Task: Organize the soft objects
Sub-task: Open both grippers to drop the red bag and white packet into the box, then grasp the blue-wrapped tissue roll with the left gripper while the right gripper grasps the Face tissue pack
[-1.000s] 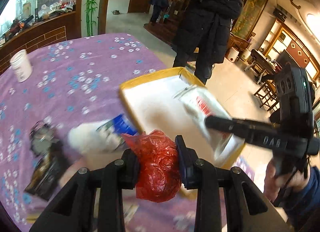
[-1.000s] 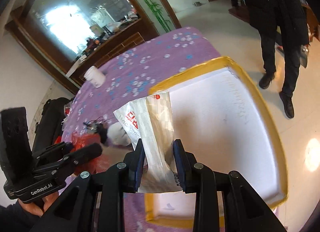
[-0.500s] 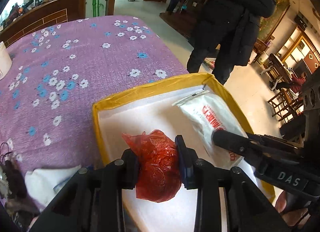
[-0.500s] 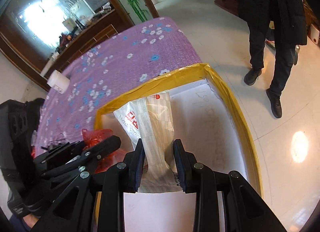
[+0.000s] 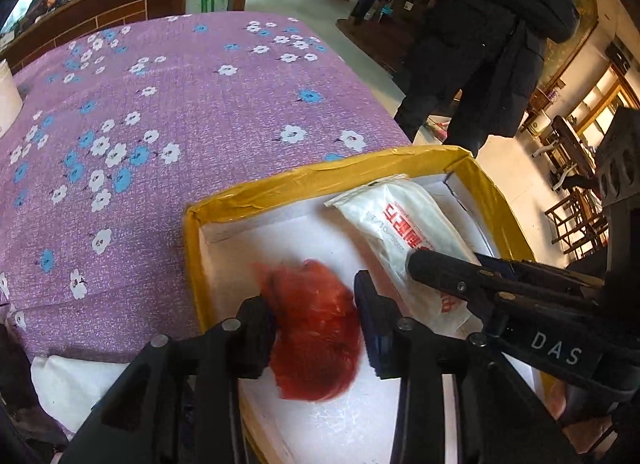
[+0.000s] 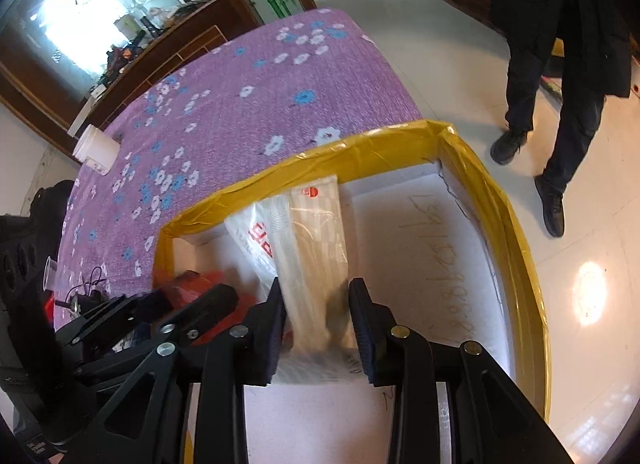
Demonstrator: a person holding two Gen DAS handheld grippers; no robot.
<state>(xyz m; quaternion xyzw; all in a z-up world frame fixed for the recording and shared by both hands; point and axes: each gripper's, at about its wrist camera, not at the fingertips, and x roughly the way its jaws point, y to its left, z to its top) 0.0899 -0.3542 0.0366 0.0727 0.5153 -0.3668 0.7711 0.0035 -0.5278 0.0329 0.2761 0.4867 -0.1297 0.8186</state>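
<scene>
Purple flowered tablecloth (image 5: 192,111) carries a yellow-rimmed box (image 5: 320,177); inside, the left gripper (image 5: 316,328), parted, seemingly released the blurred red bag (image 5: 316,344), while the right gripper (image 6: 316,328), equally wide, brackets the white packet (image 6: 308,240).

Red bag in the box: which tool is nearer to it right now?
Left. The left tool has the red bag between its fingers; the right tool is beside it, around the white packet.

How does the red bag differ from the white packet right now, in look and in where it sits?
The red plastic bag is crumpled, rounded and unprinted; the white packet is long, flat-sided and carries red lettering. The red plastic bag sits between the left gripper fingers near the box's left wall; the white packet lies between the right gripper fingers. Both are inside the yellow-edged box.
</scene>
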